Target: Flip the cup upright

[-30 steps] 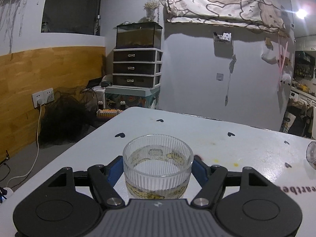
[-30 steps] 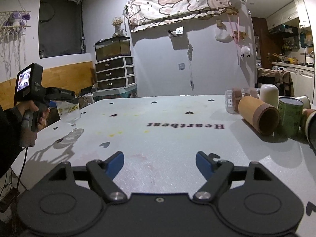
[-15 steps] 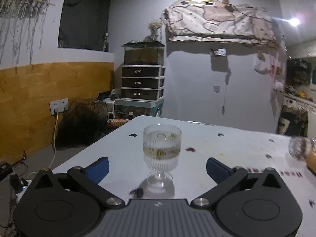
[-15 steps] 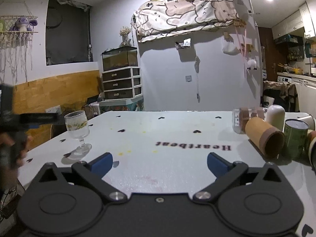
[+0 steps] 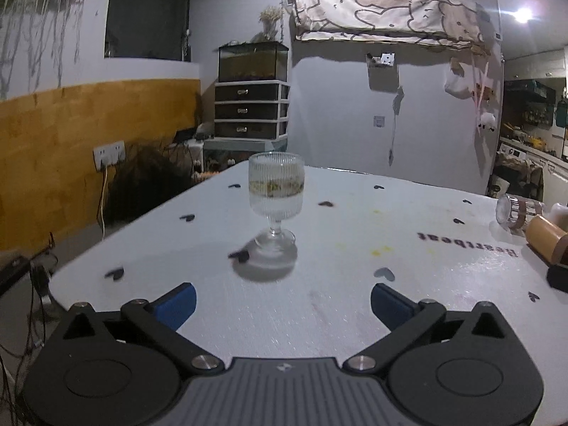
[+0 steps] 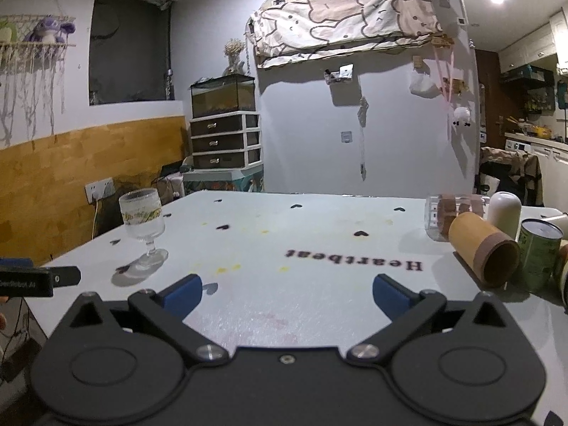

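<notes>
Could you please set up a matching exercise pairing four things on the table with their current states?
Things:
1. ribbed stemmed glass
2. brown cardboard tube
3. green tin can
4. left claw

States:
A. lying on its side, open end toward the camera
B. open, holding nothing
C. standing upright on its foot near the table's left edge
D. standing upright just right of the tube

Pairs: 1-C, 2-A, 3-D, 4-B
</notes>
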